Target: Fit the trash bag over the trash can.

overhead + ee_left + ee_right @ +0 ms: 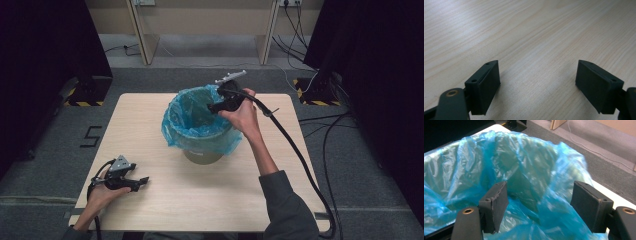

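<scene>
Pale wooden table held the grey bin lined with thin blue plastic bag; your right gripper hovered spread over its rim, left gripper also spread, empty. Snagging film could've tipped it.

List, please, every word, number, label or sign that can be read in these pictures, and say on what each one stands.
"5": a black mark shaped like the digit, on the grey floor left of the table.
No readable text on the blue bag, the bin, the table or either hand-held gripper.
The yellow and black stripes on the stand bases are a warning pattern, not words.
</scene>
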A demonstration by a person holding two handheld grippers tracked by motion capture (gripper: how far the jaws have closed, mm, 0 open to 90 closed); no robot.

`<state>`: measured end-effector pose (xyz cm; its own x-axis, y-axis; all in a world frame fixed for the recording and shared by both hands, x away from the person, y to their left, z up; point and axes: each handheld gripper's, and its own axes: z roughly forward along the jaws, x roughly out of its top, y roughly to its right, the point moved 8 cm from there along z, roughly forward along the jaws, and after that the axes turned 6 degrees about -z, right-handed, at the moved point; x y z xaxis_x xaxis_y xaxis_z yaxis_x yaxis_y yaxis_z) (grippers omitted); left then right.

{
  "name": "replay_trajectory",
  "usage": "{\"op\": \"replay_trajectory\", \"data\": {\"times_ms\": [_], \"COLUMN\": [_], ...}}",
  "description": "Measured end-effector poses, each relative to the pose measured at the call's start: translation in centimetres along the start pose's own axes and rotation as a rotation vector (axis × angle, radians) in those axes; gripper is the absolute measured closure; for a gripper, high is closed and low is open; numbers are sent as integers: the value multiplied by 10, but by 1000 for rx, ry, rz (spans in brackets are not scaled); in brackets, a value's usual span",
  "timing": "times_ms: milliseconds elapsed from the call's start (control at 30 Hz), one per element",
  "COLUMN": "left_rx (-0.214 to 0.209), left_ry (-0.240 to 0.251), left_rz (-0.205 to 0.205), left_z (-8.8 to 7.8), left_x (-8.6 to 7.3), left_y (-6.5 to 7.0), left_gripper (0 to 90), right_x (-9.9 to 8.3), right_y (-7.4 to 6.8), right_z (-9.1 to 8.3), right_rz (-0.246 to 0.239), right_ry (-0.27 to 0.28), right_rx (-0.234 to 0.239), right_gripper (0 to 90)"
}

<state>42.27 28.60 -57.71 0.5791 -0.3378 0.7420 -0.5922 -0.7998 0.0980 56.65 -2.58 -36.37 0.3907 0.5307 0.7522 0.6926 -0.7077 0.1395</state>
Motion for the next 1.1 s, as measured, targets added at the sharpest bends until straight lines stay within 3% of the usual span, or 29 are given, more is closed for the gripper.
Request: {"op": "replay_trajectory", "data": {"times_ms": [200,333,500,533,667,767,800,833,867,967,1100], "left_rx": [0,0,0,0,0,0,0,0,0,0,0], "left_ry": [0,0,0,0,0,0,0,0,-1,0,0], "left_rz": [0,0,0,0,0,0,0,0,0,0,0], "left_z": [0,0,0,0,0,0,0,0,0,0,0], "left_x": [0,0,0,0,0,0,0,0,0,0,0], "left_y": [0,0,0,0,0,0,0,0,0,0,0], "left_gripper": [187,187,187,187,187,187,187,187,187,187,186], "right_x": [-13,-23,-39,-47,-50,-47,-31,-31,-14,-4,6], "right_y": [18,27,35,37,36,36,34,34,29,28,31], "right_z": [-20,-24,-17,-12,-6,-7,-16,-16,-23,-20,5], "right_rz": [44,61,63,56,92,88,88,88,70,56,34], "right_ry": [26,19,-31,-66,-56,-59,9,9,55,34,-46], "right_rx": [-33,-52,-91,-113,-92,-92,-103,-103,-98,-117,-134], "right_gripper": [295,294,294,283,284,288,289,289,296,288,275]}}
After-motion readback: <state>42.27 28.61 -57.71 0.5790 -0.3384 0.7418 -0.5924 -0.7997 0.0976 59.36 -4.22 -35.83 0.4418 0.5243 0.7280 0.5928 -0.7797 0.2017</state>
